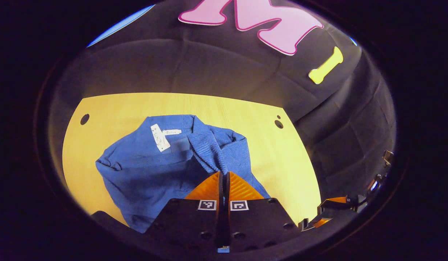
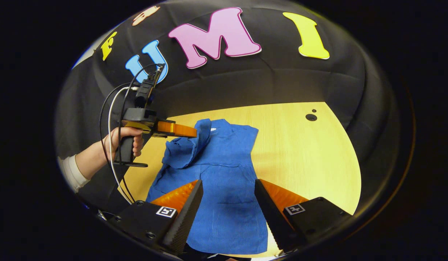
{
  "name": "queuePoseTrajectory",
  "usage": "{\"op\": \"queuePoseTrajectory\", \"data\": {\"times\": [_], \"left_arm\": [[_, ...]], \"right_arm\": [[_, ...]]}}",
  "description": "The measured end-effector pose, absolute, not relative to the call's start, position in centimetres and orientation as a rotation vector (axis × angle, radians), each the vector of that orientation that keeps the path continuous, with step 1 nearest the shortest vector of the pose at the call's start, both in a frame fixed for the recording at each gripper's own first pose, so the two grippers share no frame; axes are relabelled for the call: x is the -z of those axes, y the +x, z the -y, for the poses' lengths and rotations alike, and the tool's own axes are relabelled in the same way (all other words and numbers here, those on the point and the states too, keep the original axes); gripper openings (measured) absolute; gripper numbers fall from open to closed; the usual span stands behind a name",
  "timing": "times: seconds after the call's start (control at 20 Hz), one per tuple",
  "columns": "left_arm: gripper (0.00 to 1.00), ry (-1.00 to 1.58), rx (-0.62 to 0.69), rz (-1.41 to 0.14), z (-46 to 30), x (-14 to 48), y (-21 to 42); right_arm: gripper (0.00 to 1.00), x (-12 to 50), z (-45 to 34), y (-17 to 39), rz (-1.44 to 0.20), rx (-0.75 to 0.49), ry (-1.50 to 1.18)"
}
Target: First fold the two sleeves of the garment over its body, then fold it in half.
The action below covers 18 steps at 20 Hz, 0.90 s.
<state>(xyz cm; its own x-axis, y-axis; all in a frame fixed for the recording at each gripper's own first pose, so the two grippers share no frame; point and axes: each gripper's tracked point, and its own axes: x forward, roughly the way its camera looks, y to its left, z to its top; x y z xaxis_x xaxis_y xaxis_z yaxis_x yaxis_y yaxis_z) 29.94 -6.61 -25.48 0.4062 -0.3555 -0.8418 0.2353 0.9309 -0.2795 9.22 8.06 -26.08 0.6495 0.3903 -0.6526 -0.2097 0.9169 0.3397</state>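
One blue garment (image 2: 224, 181) lies on the yellow table (image 2: 310, 159), near its centre, two white labels (image 1: 160, 137) showing inside the collar. One sleeve (image 2: 187, 145) is lifted off the table at 10 o'clock in the right gripper view, pinched by the left gripper (image 2: 195, 132), fingers closed on the fabric; one hand (image 2: 124, 141) holds its handle. Right gripper (image 2: 227, 203) hovers over the garment's lower body, fingers wide apart, holding nothing. Two dark holes in the tabletop at 2 o'clock (image 2: 311, 116).
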Motion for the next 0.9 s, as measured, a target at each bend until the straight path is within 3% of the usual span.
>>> {"op": "queuePoseTrajectory", "data": {"times": [0.2,0.35,0.4,0.5,0.55,0.9], "left_arm": [[0.0,-0.037,0.401,-1.152,9.2,28.6,30.2],[0.12,-0.113,0.473,-1.141,12.5,28.2,30.4],[0.21,-0.138,0.488,-1.123,13.5,27.9,30.6],[0.52,-0.142,0.488,-1.092,13.9,27.5,31.2],[0.75,-0.134,0.467,-1.08,13.3,27.1,30.9],[0.84,-0.172,0.301,-0.947,5.5,20.7,23.8]], "right_arm": [[0.92,27.6,-7.0,10.3,-0.823,-0.355,0.247],[0.92,28.3,-6.8,10.4,-0.838,-0.363,0.259],[0.92,28.5,-6.7,10.5,-0.841,-0.364,0.255],[0.92,28.6,-6.5,10.5,-0.843,-0.367,0.249],[0.92,28.9,-6.3,10.6,-0.843,-0.371,0.25],[0.95,29.6,-7.1,10.1,-0.851,-0.368,0.264]]}}
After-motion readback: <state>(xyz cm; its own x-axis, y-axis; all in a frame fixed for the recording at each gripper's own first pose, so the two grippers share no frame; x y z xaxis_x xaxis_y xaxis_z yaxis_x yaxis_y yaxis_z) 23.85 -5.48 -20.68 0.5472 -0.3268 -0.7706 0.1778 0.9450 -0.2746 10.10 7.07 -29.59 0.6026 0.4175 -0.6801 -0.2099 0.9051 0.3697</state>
